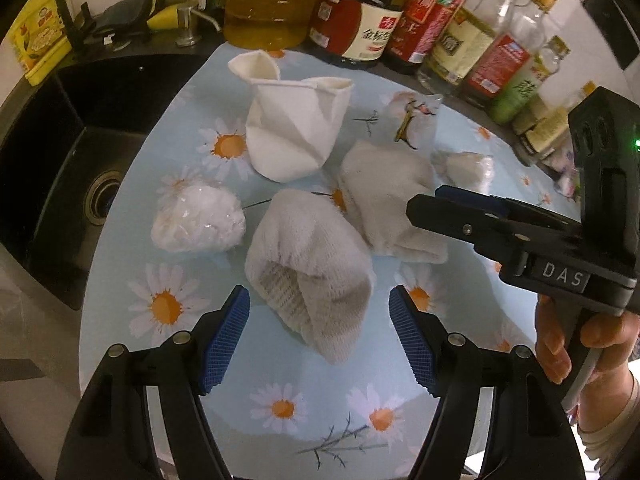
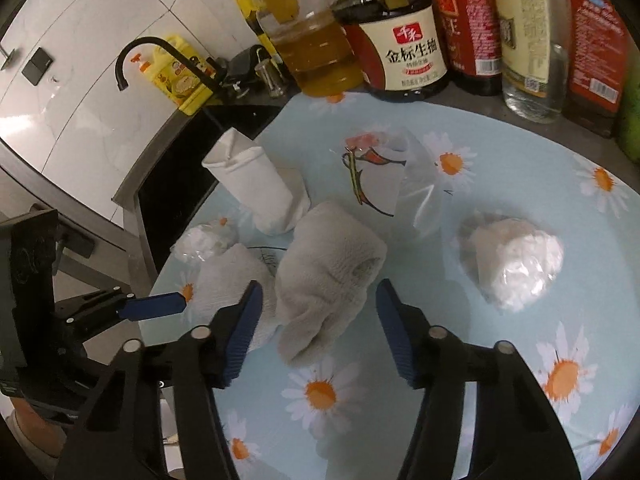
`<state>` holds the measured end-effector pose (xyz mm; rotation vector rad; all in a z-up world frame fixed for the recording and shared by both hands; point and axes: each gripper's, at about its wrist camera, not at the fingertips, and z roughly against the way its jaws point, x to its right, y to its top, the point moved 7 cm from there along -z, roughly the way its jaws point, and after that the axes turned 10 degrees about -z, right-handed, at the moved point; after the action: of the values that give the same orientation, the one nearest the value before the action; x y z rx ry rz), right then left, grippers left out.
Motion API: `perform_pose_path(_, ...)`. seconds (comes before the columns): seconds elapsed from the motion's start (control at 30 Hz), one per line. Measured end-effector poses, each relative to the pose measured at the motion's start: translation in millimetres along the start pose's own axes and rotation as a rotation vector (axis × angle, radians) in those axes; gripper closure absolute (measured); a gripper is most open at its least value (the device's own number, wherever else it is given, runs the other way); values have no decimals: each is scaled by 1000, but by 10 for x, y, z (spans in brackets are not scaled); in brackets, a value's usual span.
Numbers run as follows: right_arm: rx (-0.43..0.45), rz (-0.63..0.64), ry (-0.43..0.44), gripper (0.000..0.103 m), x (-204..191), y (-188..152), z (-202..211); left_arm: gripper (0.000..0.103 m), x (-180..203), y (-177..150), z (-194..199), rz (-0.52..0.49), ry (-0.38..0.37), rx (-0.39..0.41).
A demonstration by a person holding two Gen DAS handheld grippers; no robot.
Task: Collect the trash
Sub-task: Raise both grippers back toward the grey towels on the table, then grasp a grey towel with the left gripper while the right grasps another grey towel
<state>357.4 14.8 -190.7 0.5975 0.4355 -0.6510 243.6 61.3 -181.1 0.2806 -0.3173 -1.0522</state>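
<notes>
Fingers apart on both grippers, nothing clamped yet, each hovering over its own grey rag.
Left gripper (image 1: 318, 338) straddles near rag (image 1: 310, 276); right gripper (image 2: 318, 334) brackets far rag (image 2: 328, 270) on daisy mat (image 2: 500, 420). Step looks like approach/pre-grasp. Next: descend, then pinch the cloth.

1. Two grey socks (image 1: 312, 272), (image 1: 384, 200): soft, fuzzy knit cloth
2. Crushed cup (image 1: 292, 128): matt white paper
3. Wrapped wads (image 1: 198, 220): crinkly, shiny clear plastic
4. Daisy tablecloth (image 1: 160, 344): smooth, glossy
5. Sink (image 1: 60, 152): matt black
</notes>
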Motion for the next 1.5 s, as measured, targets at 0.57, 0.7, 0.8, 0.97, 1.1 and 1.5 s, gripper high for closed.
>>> perform_pose_path(0.57,-43,43,50,78,55,26,-109,60,-13,78,-210,21,49,-6)
perform_pose_path(0.7,-28,43,51,81,62,21,-55,71,-1,103,-186,13,56,-1)
perform_pose_path(0.8,-8,36,54,82,62,15,23,77,-1,124,-139,7,60,5)
perform_pose_path(0.97,29,26,54,82,42,-15,188,79,16,123,-40,-9,51,23)
perform_pose_path(1.1,52,4,54,82,1,-88,304,80,48,104,48,-30,34,43)
perform_pose_path(1.5,133,-52,-15,82,-228,-544,597,80,60,-144,407,-132,-42,101)
